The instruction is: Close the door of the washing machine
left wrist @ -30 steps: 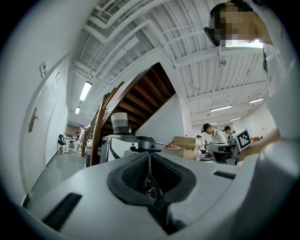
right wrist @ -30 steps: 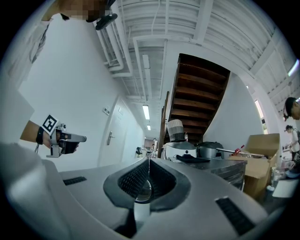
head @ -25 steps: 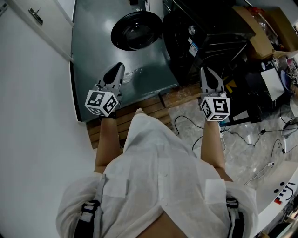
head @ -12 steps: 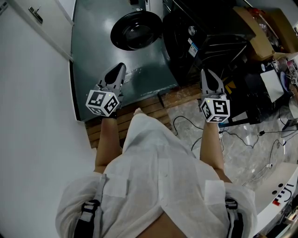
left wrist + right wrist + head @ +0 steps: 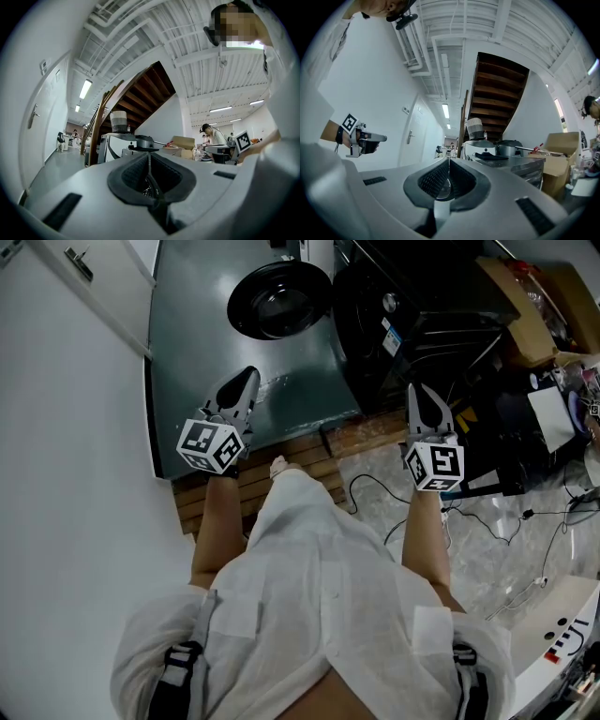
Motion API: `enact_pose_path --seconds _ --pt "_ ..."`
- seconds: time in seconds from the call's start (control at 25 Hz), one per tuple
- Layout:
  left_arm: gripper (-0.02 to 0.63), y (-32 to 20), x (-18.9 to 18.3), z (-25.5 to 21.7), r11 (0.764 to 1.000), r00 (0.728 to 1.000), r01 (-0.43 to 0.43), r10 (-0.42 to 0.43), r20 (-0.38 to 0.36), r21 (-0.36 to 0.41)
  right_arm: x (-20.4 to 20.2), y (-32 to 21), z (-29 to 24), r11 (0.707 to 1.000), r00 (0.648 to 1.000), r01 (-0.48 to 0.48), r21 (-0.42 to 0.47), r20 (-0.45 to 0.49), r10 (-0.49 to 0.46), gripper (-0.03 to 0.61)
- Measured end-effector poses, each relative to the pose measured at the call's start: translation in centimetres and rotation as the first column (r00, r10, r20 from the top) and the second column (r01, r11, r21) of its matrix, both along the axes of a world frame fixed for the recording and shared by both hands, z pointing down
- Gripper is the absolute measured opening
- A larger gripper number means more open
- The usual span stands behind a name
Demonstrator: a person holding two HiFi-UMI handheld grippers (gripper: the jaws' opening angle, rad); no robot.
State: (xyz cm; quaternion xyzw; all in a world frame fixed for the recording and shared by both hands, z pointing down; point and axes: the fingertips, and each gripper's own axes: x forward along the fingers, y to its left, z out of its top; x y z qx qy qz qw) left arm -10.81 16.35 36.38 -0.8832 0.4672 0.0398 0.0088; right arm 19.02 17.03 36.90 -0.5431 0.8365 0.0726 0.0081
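Ahead of the person, at the top of the head view, the black washing machine (image 5: 412,324) stands to the right of a grey-green floor (image 5: 206,334). Its round door (image 5: 279,301) hangs out past the machine's left front corner, over that floor, with the bowl-shaped window showing. What lies in the drum cannot be made out. Right of the machine sits a brown cardboard box (image 5: 525,320); its contents are too small to tell.

The left hand-held gripper (image 5: 244,379) points level over the near edge of the grey-green floor, well short of the door, its jaws pressed together on nothing. The right hand-held gripper (image 5: 418,390), also pressed together and empty, sits just before the machine's near edge.

The grey-green floor runs between a white wall (image 5: 66,427) and the machine. Wooden slats (image 5: 295,456) lie below the grippers, and cables (image 5: 487,519) trail over pale flooring at right.
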Motion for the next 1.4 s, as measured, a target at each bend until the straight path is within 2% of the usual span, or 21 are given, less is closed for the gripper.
enact_pose_path --seconds 0.36,0.68,1.04,1.28,1.4 --pt "0.023 -0.5 0.3 0.7 1.000 1.000 0.006 -0.006 -0.001 -0.019 0.0 -1.4 1.0 1.000 1.000 0.018 -0.024 -0.007 -0.019 0.029" --pt "0.023 -4.4 -1.1 2.7 0.998 1.000 0.008 -0.008 -0.003 -0.063 -1.9 -5.9 2.6 0.997 0.999 0.041 -0.061 -0.021 -0.042 0.029" --pt "0.023 -13.2 -2.2 5.1 0.993 1.000 -0.026 0.024 -0.015 -0.112 -4.8 -14.3 4.3 0.993 0.997 0.061 -0.099 -0.034 -0.064 0.029" --pt "0.023 -21.8 -4.2 5.9 0.988 0.999 -0.038 0.033 -0.033 -0.147 -6.8 -22.1 4.5 0.990 0.998 0.052 -0.129 -0.041 -0.058 0.029" --pt "0.024 -26.2 -5.2 4.8 0.987 0.999 -0.052 0.049 -0.023 -0.153 -7.9 -26.1 3.7 0.988 0.998 0.039 -0.149 -0.041 -0.046 0.029"
